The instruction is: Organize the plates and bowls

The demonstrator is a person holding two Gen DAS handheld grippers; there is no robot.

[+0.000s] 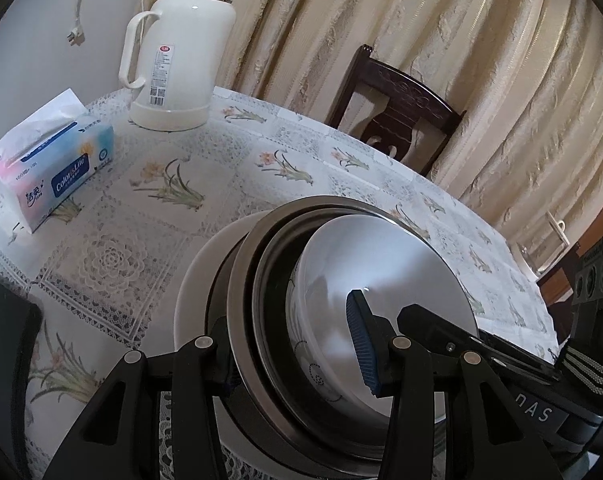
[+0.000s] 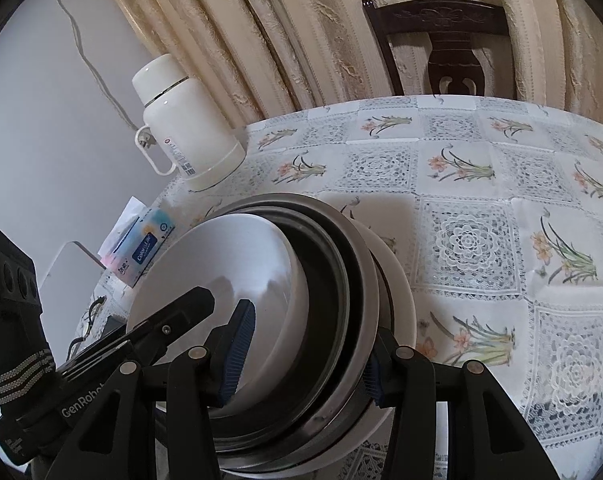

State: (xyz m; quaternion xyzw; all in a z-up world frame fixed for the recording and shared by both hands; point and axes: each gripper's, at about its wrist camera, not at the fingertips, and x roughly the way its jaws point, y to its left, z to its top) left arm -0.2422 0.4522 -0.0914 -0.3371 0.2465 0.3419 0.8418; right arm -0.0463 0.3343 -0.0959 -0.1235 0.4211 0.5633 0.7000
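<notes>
Both the left hand-held gripper and the right hand-held gripper clamp opposite rims of the stacked bowls over the desk.

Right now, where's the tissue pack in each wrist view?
Left wrist: tissue pack at the left edge, on the tablecloth, below-left of the white thermos.
Right wrist: lower left, partly hidden behind the white bowl.
Shared landmark: the white thermos.
</notes>
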